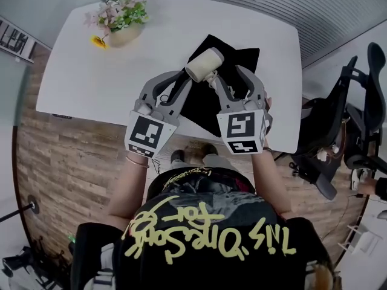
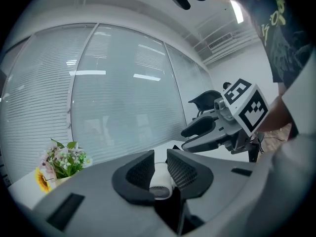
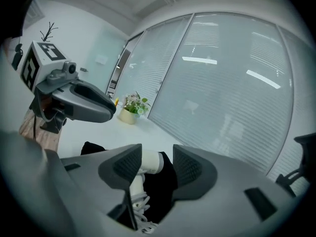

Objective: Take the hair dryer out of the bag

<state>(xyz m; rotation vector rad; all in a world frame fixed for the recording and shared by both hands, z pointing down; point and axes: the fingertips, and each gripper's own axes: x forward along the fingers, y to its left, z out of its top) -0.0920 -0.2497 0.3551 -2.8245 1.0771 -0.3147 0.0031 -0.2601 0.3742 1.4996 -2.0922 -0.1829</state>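
- Now I'm holding the hair dryer (image 1: 204, 64) over the bag (image 1: 242, 59) at the desk's (image 1: 78, 71) right side, my left gripper (image 1: 186, 79) clamping its barrel.
- My right gripper (image 1: 227, 72) is hanging half open, gripping nothing, the handle lying beside one pad.

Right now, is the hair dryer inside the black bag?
No, the hair dryer is fully exposed over the black bag, its barrel clamped between the jaws of the left hand-held gripper.

Black short-sleeved T-shirt (image 1: 205, 222), yellow script lettering on front. Thin bracelet (image 1: 138, 161), left wrist. Left gripper (image 1: 183, 78), right gripper (image 1: 231, 76): grey bodies, black-and-white marker cubes.
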